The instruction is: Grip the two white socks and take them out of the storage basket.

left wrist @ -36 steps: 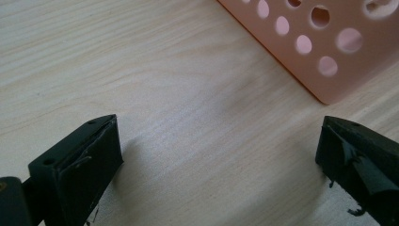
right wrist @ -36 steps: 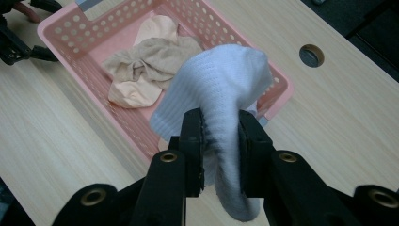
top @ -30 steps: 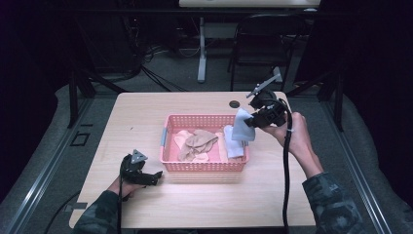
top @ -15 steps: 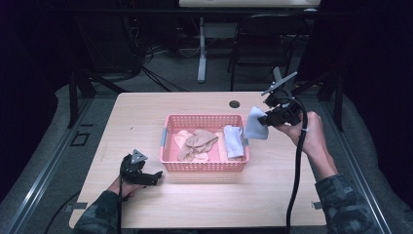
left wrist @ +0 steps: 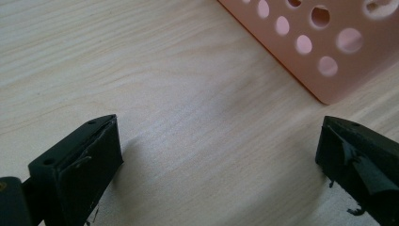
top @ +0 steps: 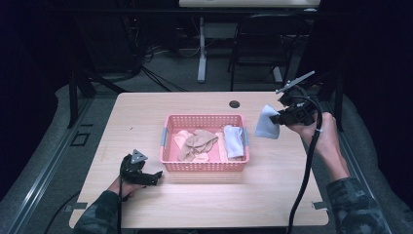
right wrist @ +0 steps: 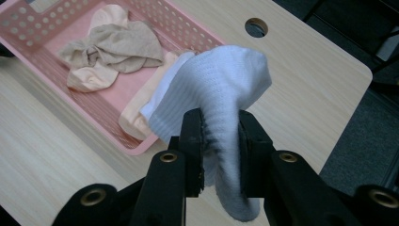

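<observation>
The right tongs [right wrist: 220, 141] are clamped on a white sock [right wrist: 221, 89], which has been lifted out of the pink basket [top: 204, 165] and carried past its right end, now hanging above the bare desk [top: 272, 195]. One sock is out; tan socks [top: 197, 144] and another white one remain inside. The left tongs [left wrist: 216, 155] rest wide open and empty on the desk by the basket's near-left corner.

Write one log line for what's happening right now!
right claw: shut on white ribbed sock | left claw: open, on table | pink plastic basket: holds beige socks
</observation>
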